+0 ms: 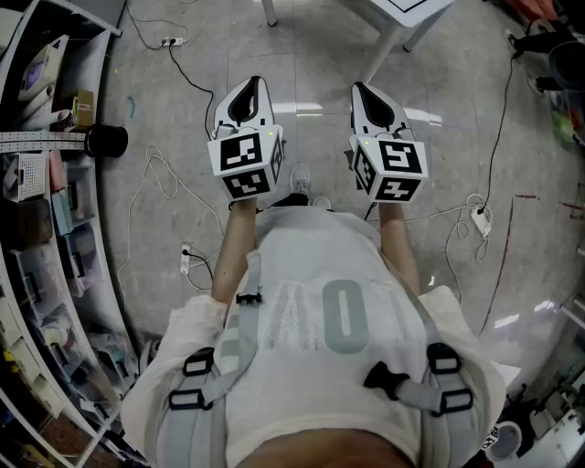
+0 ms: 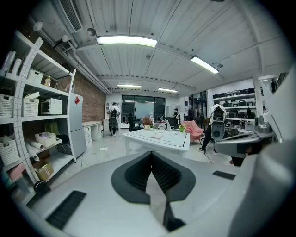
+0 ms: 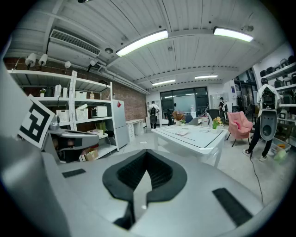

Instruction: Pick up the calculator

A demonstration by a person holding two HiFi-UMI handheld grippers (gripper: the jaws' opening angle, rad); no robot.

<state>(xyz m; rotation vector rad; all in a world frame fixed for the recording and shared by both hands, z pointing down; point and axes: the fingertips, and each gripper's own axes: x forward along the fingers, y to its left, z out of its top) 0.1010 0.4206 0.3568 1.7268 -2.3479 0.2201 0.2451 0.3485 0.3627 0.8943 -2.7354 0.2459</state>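
I see no calculator that I can make out; a small flat object (image 2: pixel 157 135) lies on the white table (image 2: pixel 159 140) ahead, too far away to identify. The person holds both grippers out level over the grey floor, side by side. My left gripper (image 1: pixel 249 88) has its dark ribbed pads meeting at the tips with nothing between them, as the left gripper view (image 2: pixel 151 153) shows. My right gripper (image 1: pixel 364 92) looks the same, shut and empty (image 3: pixel 147 152). The white table (image 3: pixel 194 137) stands a few steps in front, its corner at the top of the head view (image 1: pixel 395 13).
Storage shelves (image 1: pixel 37 192) line the left side, with a black cylinder (image 1: pixel 108 140) beside them. Cables (image 1: pixel 164 178) and a power strip (image 1: pixel 480 220) lie on the floor. A fridge (image 2: pixel 77 123), a pink armchair (image 3: pixel 238 124) and people at the back stand beyond.
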